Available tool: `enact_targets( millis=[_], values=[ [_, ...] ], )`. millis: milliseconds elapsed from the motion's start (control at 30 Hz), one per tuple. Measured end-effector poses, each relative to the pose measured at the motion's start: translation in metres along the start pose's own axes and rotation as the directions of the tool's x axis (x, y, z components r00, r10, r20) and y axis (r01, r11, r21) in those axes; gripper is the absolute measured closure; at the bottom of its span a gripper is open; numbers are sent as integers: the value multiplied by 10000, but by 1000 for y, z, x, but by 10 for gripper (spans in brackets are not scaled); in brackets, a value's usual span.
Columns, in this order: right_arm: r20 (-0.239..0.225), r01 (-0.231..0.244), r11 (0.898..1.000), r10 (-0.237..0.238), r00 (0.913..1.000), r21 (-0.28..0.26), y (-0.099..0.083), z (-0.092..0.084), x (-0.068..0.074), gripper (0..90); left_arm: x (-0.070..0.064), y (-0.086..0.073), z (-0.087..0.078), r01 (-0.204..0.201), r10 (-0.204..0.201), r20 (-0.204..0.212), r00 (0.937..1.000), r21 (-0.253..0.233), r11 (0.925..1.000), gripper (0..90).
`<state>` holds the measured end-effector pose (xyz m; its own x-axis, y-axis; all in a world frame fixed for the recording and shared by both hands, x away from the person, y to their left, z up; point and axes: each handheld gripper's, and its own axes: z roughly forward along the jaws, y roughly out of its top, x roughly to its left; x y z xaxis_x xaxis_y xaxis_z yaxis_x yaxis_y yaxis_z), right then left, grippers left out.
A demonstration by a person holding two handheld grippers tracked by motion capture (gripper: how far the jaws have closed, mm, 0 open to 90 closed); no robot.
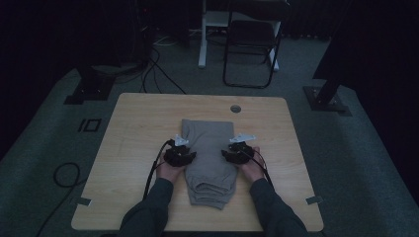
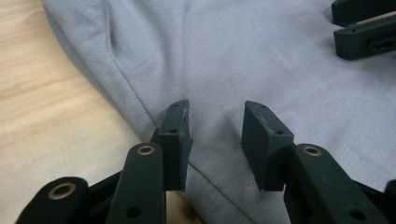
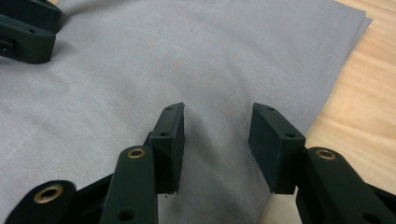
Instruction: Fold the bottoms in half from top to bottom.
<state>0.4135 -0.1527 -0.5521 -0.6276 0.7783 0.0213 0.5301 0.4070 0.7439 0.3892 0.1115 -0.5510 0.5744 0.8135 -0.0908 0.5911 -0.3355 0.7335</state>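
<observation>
Seeing grey garment (image 1: 208,160) already folded into a narrow stack mid-surface (image 1: 133,128), long axis running away from me. Left gripper (image 1: 180,154) at its left edge, right gripper (image 1: 238,152) at its right edge, both with jaws apart, holding nothing. My guess: another fold left, no grasp yet.

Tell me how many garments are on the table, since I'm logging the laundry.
1: a folded grey garment lies mid-table between the left gripper and right gripper. Anything folded inside it would be hidden.
</observation>
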Motion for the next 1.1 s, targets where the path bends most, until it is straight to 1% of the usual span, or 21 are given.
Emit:
enact_targets(
  millis=[100, 200, 267, 400, 467, 567, 633, 700, 733, 833, 900, 967, 1033, 1067, 1100],
  values=[
    [-97, 11, 10000, -11, 10000, -3, -5, -6, 6, 563, -8, -8, -7, -208, 208, 43, 9998, 1, 9998, 617],
    [-231, 190, 9998, -190, 9996, 15, -11, -11, 12, 569, -12, -14, -13, -269, 269, 155, 9995, 19, 9996, 616],
    [-345, 203, 9998, -201, 9992, 38, -13, -14, 16, 572, -15, -16, -16, -255, 254, 189, 9995, 62, 9997, 616],
    [-585, 236, 9997, -229, 9980, 109, -18, -20, 22, 578, -22, -21, -21, -403, 401, 163, 9991, 142, 9991, 615],
    [-664, 324, 9994, -315, 9973, 121, -20, -22, 25, 578, -25, -23, -23, -494, 491, 220, 9986, 142, 9987, 614],
    [-739, 394, 9991, -380, 9965, 176, -21, -24, 27, 586, -24, -24, -24, -624, 618, 354, 9975, 167, 9979, 611],
    [-781, 445, 9987, -426, 9960, 228, -20, -24, 27, 588, -22, -23, -24, -586, 579, 428, 9974, 143, 9982, 609],
    [-818, 494, 9986, -477, 9955, 185, -19, -24, 25, 573, -18, -20, -25, -550, 547, 305, 9980, 85, 9984, 610],
    [-749, 493, 9986, -478, 9960, 179, -19, -24, 24, 563, -15, -17, -26, -528, 528, 238, 9983, 19, 9986, 609],
    [-549, 299, 9996, -299, 9980, -5, -15, -23, 19, 551, -4, -5, -27, -555, 551, -151, 9984, -262, 9981, 607],
    [-431, 237, 9996, -243, 9988, -140, -12, -22, 15, 552, 5, 5, -26, -434, 414, -428, 9982, -474, 9979, 606],
    [-271, 240, 9990, -251, 9993, -382, -6, -19, 11, 557, 16, 17, -23, -271, 224, -706, 9972, -659, 9975, 602],
    [-49, 231, 9987, -234, 9997, -447, 1, -16, 6, 568, 24, 27, -19, -249, 179, -965, 9952, -719, 9971, 594],
    [58, 170, 9987, -168, 9998, -476, 4, -13, 3, 576, 28, 31, -15, -228, 140, -1111, 9937, -781, 9967, 593],
    [161, 80, 9987, -72, 9998, -502, 7, -11, 0, 581, 31, 34, -13, -175, 82, -1165, 9932, -792, 9967, 593]
  ],
)
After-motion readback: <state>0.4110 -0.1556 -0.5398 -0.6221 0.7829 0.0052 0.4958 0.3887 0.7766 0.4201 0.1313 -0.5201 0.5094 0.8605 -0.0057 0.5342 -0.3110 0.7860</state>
